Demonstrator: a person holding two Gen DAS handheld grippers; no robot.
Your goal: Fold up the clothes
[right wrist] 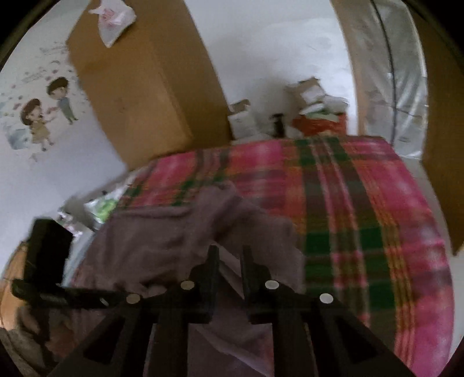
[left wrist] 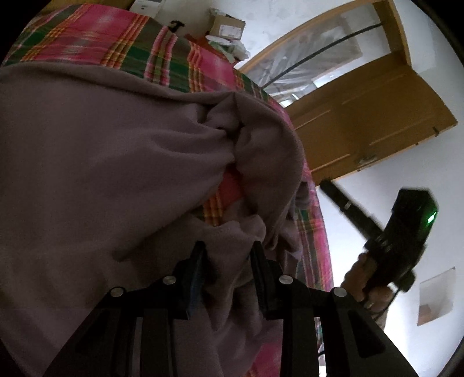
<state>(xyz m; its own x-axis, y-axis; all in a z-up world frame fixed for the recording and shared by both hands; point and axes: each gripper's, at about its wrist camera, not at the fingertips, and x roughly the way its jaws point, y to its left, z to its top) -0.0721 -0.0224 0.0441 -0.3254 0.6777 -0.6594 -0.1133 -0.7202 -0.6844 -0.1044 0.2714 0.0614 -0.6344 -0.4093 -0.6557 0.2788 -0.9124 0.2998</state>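
Left wrist view, nearest first: the left gripper (left wrist: pixel 229 250) has its jaws part-spread with a fold of the mauve fleece garment (left wrist: pixel 101 162) bunched between them, the cloth touching both fingers, though I cannot tell whether they truly pinch it. The garment fills the frame from about seven o'clock round to twelve, rumpled, with a gap near the middle where the plaid bedspread (left wrist: pixel 95 32) shows through. Off at four o'clock a hand (left wrist: pixel 366 282) grips the handle of the other tool, a green light glowing on its body. Beyond, at one to two o'clock, a wooden door (left wrist: pixel 362 121) stands open, and cardboard boxes (left wrist: pixel 226 24) sit past the bed at twelve.

From the right wrist view (blurred throughout) the right gripper (right wrist: pixel 229 252) hangs just over the garment's (right wrist: pixel 162 240) near edge, jaws spread with a pale strip of cloth visible in the gap between them; whether anything is caught is unclear. The garment lies on the bed's near left part, from seven to eleven o'clock, the plaid bedspread (right wrist: pixel 362 203) bare out to three. The left tool's dark body sits at eight o'clock. Farther off, a tall brown cabinet (right wrist: pixel 139 87) stands at eleven, boxes (right wrist: pixel 310 95) at one, and a cartoon wall sticker (right wrist: pixel 43 116) at ten.
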